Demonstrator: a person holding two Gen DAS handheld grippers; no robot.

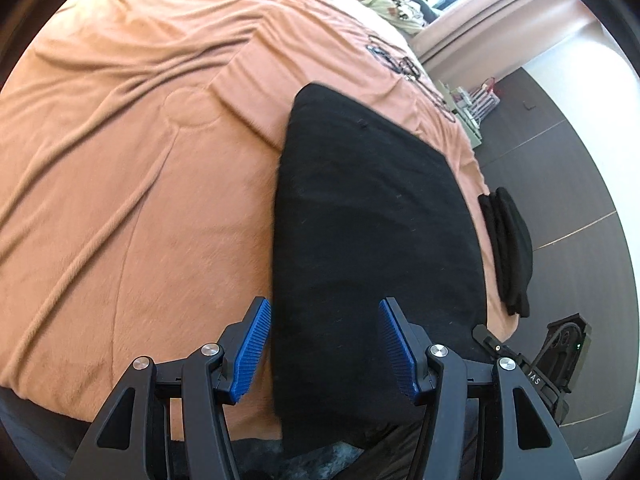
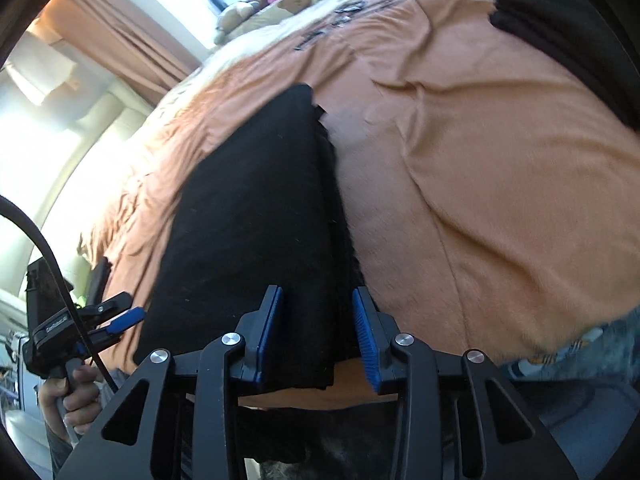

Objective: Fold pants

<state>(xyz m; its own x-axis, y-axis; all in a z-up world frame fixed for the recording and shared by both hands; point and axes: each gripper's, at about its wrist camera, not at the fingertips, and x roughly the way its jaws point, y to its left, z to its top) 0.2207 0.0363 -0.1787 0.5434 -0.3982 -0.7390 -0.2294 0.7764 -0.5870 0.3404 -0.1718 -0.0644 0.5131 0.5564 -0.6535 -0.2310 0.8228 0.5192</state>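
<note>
Both wrist views looked steeply down onto an orange blanket (image 1: 132, 168) covering a bed, on which the folded black pants (image 1: 372, 208) lay as a long flat panel running from the near edge toward the far side. The left gripper (image 1: 324, 348) was pitched downward over the near end of the pants, its blue pads (image 1: 252, 350) standing well apart with nothing pressed between them; the left edge of the pants ran just beside the left pad, and the black cloth filled the gap below the jaws. In the right wrist view the same gripper (image 2: 120, 322) appeared at the far left, carried by a person's hand (image 2: 76, 396) wrapped around its handle, a black cable (image 2: 44, 248) arching over it. The right gripper (image 2: 318, 336) likewise pointed down at the near end of the pants (image 2: 248, 232), its jaws set narrower than the left ones; the right edge of the pants passed between the pads (image 2: 366, 344), yet whether the pads pressed on the cloth could not be told. A second folded dark garment (image 1: 510, 252) lay well apart on the blanket's right edge, above the dark floor (image 1: 560, 152). Pillows (image 1: 384, 0) and a curtain (image 2: 108, 36) lay at the far side.
</note>
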